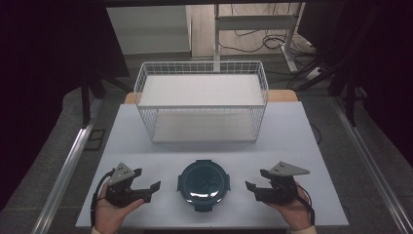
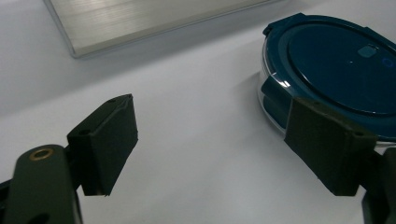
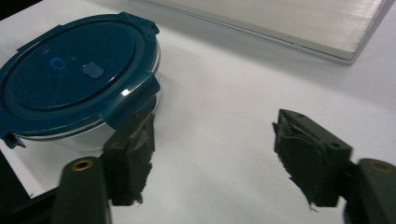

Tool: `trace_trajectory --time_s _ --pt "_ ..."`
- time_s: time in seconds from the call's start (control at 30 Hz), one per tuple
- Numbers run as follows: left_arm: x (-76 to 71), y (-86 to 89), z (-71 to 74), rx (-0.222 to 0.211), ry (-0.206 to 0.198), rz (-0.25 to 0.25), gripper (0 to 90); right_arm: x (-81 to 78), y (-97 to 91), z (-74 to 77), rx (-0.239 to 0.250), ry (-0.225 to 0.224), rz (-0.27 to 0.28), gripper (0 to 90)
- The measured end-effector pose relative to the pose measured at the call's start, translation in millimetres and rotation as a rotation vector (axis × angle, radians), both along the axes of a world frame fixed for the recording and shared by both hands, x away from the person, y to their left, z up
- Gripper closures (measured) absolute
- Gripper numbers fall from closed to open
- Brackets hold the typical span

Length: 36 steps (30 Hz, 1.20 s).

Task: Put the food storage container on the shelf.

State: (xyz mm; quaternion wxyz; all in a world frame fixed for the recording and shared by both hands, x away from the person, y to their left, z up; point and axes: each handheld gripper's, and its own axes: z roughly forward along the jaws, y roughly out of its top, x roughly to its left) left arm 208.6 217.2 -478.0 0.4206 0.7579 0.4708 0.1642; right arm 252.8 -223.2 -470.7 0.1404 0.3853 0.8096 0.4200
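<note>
At table front, centre: round container w/ blue clip lid (image 1: 203,184), shut, apart from wire basket (image 1: 202,100) behind. L gripper (image 1: 150,188) & R gripper (image 1: 254,186) both wide, empty, flanking it. Approach level, pinch opposite rim sides evenly; contents prob. none, unclear

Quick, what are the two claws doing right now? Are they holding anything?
Left claw: open, holding nothing.
Right claw: open, holding nothing; the round blue-lidded container sits on the table between them.

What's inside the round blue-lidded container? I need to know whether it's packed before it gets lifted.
The container sits closed, its blue lid clipped down on all sides. Through the clear wall nothing definite shows, and the lid covers the rest, so its contents can't be told.
</note>
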Motion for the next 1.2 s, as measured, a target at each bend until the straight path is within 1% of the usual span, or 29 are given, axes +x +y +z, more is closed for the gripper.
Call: trace_trajectory --time_s 0.07,0.17,0.27,0.37,0.43,0.5,0.57,0.63,0.7,0.77,0.83,0.9,0.93,1.0,1.07,1.1,1.2 --pt "-0.7 -1.7 1.6 -0.013 -0.001 -0.008 16.5 -0.2 -0.2 0.3 0.006 0.001 0.003 24.1" --pt "-2.3 -5.8 4.9 -0.020 -0.004 -0.019 16.1 0.8 -1.8 1.1 0.027 0.013 -0.006 22.2" --pt "-3.2 -9.0 6.2 -0.034 0.007 -0.025 15.1 1.5 -2.6 1.3 0.046 0.029 -0.010 21.2" --pt "-2.8 -10.9 6.2 -0.050 0.027 -0.035 14.1 2.4 -2.3 2.2 0.058 0.035 -0.011 20.3" --pt "-2.8 -12.7 6.3 -0.055 0.033 -0.062 12.7 2.7 -1.4 3.0 0.064 0.035 -0.009 20.0" --pt "-2.5 -16.1 6.8 -0.055 0.038 -0.078 11.8 3.1 0.8 3.8 0.068 0.044 -0.008 20.0" --pt "-2.3 -19.6 7.6 -0.053 0.041 -0.087 10.9 3.3 4.4 4.5 0.070 0.050 0.002 19.7" --pt "-2.1 -21.5 8.1 -0.062 0.047 -0.093 10.9 3.3 8.5 4.4 0.068 0.057 0.016 19.0" --pt "-1.5 -21.6 8.1 -0.079 0.057 -0.093 10.9 3.4 12.2 3.8 0.066 0.069 0.026 18.7" --pt "-0.4 -21.3 7.8 -0.092 0.065 -0.080 10.9 2.9 15.8 4.2 0.085 0.094 0.047 18.6" --pt "0.4 -22.5 8.1 -0.079 0.071 -0.052 11.0 1.5 20.6 7.0 0.109 0.111 0.060 18.1" --pt "0.4 -23.3 9.0 -0.087 0.075 -0.054 11.2 0.9 23.2 8.8 0.112 0.111 0.064 17.5" --pt "0.6 -24.2 10.4 -0.106 0.085 -0.061 11.2 0.4 28.6 11.8 0.136 0.125 0.073 16.5" --pt "2.4 -25.1 10.8 -0.135 0.107 -0.070 11.3 1.2 32.6 12.4 0.151 0.142 0.075 15.6" --pt "6.2 -26.4 9.1 -0.172 0.148 -0.082 11.2 3.0 37.1 11.3 0.158 0.166 0.080 14.9" --pt "8.8 -27.2 7.8 -0.182 0.168 -0.090 11.3 4.4 39.3 10.6 0.159 0.175 0.079 14.6" --pt "15.7 -33.0 3.4 -0.177 0.223 -0.106 10.6 9.3 45.4 9.0 0.169 0.204 0.078 13.8"
